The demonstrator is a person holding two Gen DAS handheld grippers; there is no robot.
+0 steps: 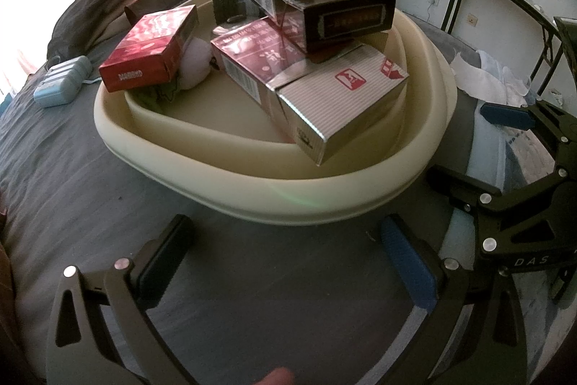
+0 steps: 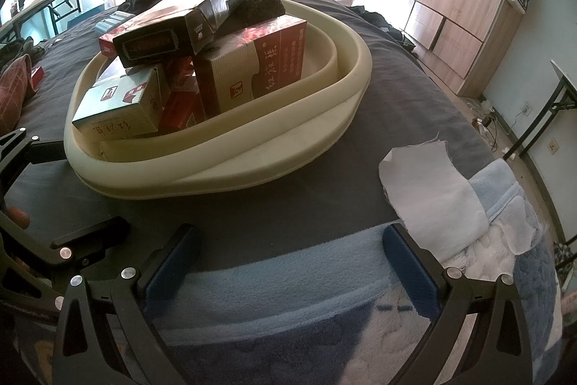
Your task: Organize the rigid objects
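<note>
- Basin [image 1: 274, 190] sits on a grey bed [image 1: 90, 190]; it holds a pile of boxes
- Black box [image 1: 346, 13] lies on top of the pile, tilted; grey striped box [image 1: 342, 96] leans on the near rim; red box [image 1: 151, 53] rests at the left rim, against a pale ball [image 1: 194, 60]
- Left gripper [image 1: 288, 262] hovers near the basin, jaws wide apart, empty
- Right gripper [image 2: 292, 262] is over a blue blanket [image 2: 288, 291], jaws wide apart, empty; a white cloth [image 2: 429, 179] lies just beside it
</note>
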